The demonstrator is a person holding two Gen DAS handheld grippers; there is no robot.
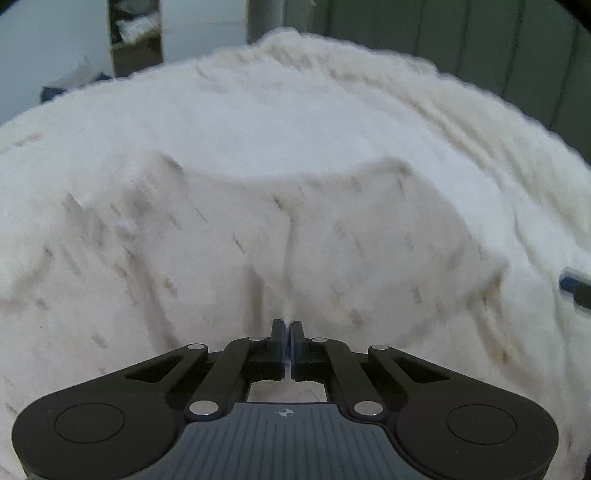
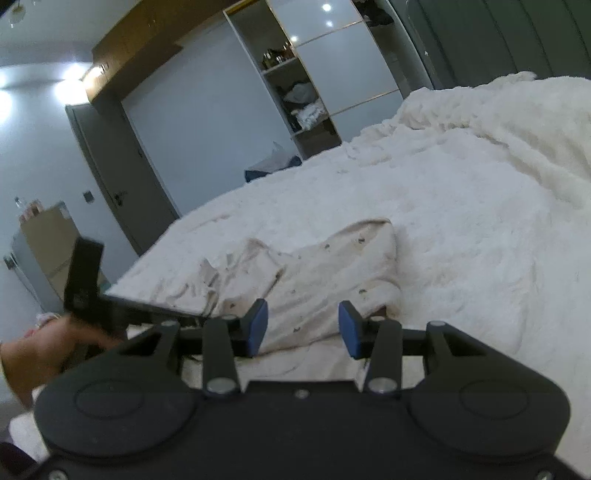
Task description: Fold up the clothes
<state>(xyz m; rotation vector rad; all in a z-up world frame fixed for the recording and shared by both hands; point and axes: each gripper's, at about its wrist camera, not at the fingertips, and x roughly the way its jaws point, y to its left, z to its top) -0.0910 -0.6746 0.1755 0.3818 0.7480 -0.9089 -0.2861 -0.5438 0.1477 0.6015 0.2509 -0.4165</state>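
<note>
A cream garment [image 1: 295, 236] with small dark printed marks lies crumpled on a fluffy white bed cover. In the left wrist view my left gripper [image 1: 287, 326] is shut on a fold of the garment at its near edge. The view is motion-blurred. In the right wrist view the garment [image 2: 317, 266] lies just ahead of my right gripper [image 2: 303, 323], which is open and empty, its blue pads [image 2: 260, 321] apart above the cloth's near edge. The left gripper [image 2: 110, 302] and the hand holding it show at the left in that view.
The white bed cover [image 2: 461, 206] fills the area right and behind, bunched near the headboard [image 2: 498, 33]. An open wardrobe [image 2: 295, 92] and a door [image 2: 122, 173] stand beyond the bed's far edge. The right gripper's tip [image 1: 576, 286] peeks in at the right.
</note>
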